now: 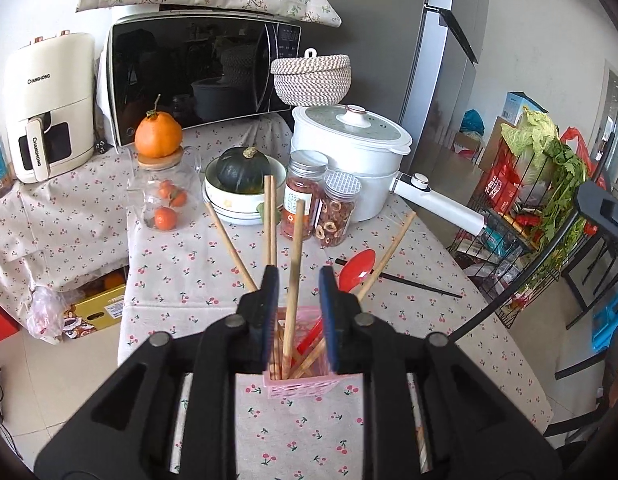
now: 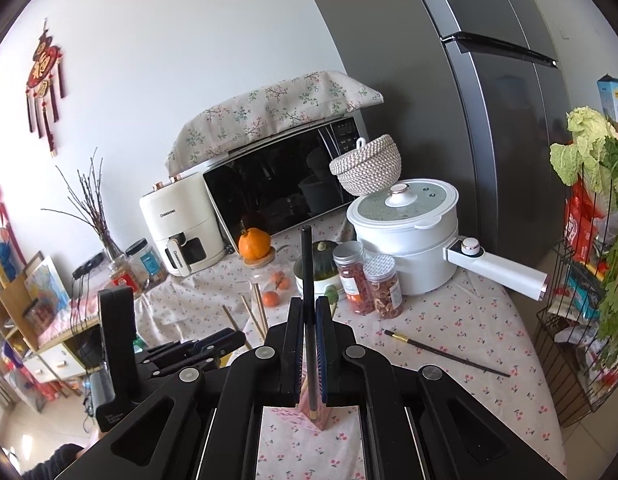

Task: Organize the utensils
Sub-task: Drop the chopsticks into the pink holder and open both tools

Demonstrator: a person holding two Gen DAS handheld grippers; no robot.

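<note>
Left tongs: parted, gripping nothing; fingers straddle the pink holder, one wooden chopstick standing free in the gap.
Right tongs: pressed narrow on the black chopstick, which stands upright between the pads; its lower tip sits over the holder's mouth.
Pink holder: lattice box on the desk, at 6 o'clock in both wrist views; mostly screened by the tongs' bodies.
Wooden chopsticks: a bundle in the holder, fanning from 11 to 1 o'clock; their lower ends are hidden inside it.
Red spoon: bowl up at 1 o'clock from the holder, handle running down into it.
Second black chopstick: lying flat on the desk at 3 o'clock from the right tongs, gold band at its near end, apart from everything else.
Desk: cherry-print cloth; left edge drops to the floor at 9 o'clock; right edge curves off at 3 o'clock beside a wire rack.
Open room: bare cloth between the holder and the jars at 12 o'clock, and around the loose chopstick.
Far crowd, 12 o'clock: two jars, squash in a bowl, white pot with handle jutting toward the right edge, microwave behind.
Hard to tell: how many chopsticks the holder contains; what the holder's base rests against.
</note>
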